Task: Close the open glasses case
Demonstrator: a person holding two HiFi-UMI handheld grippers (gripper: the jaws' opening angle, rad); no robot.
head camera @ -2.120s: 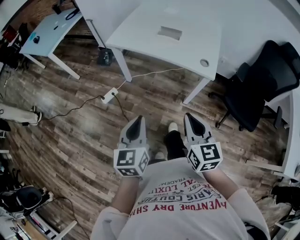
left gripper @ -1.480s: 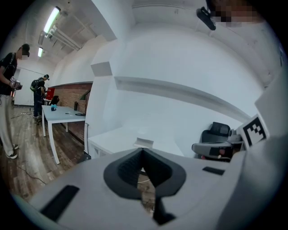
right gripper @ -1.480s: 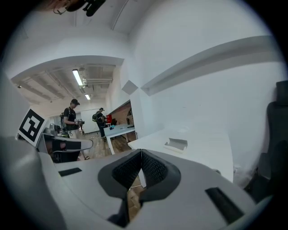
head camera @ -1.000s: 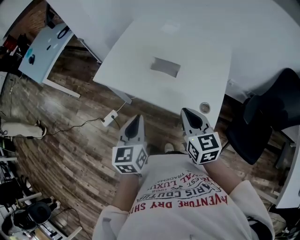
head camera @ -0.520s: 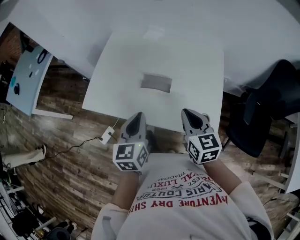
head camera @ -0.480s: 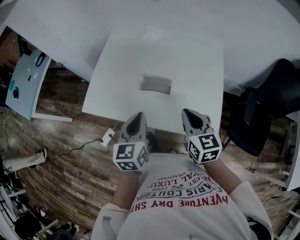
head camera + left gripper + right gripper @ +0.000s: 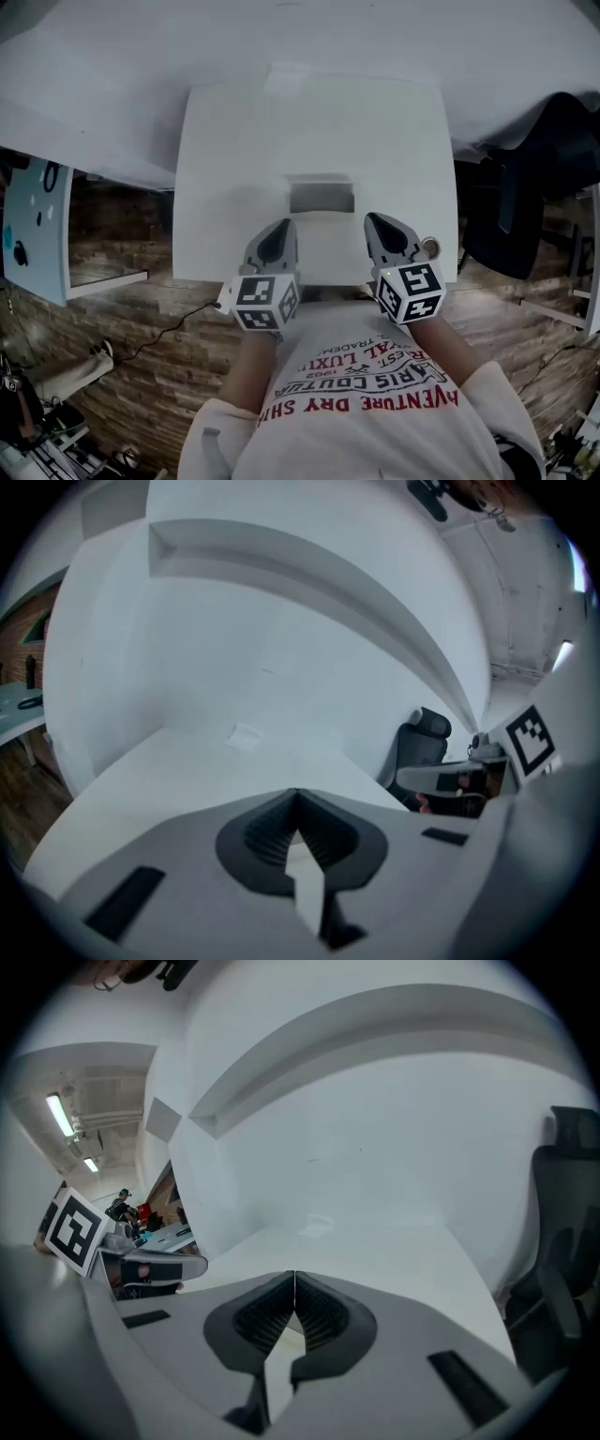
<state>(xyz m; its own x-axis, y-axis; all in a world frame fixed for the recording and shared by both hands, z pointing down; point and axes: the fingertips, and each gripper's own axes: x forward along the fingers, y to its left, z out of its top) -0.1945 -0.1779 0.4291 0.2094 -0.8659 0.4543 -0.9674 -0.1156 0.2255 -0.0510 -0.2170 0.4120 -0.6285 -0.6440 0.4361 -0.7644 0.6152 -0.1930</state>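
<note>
Over the near edge of a white table (image 7: 216, 169), the left gripper (image 7: 277, 234) and right gripper (image 7: 384, 232) hover empty, jaws pressed together, with the open glasses case (image 7: 322, 195) just beyond them.

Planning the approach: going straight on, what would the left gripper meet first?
The left gripper would probably meet bare table, passing left of the case; depth is unclear.

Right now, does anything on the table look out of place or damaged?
Nothing looks damaged or spilled. The glasses case sits open on the table; left gripper and right gripper are empty, jaws together.
</note>
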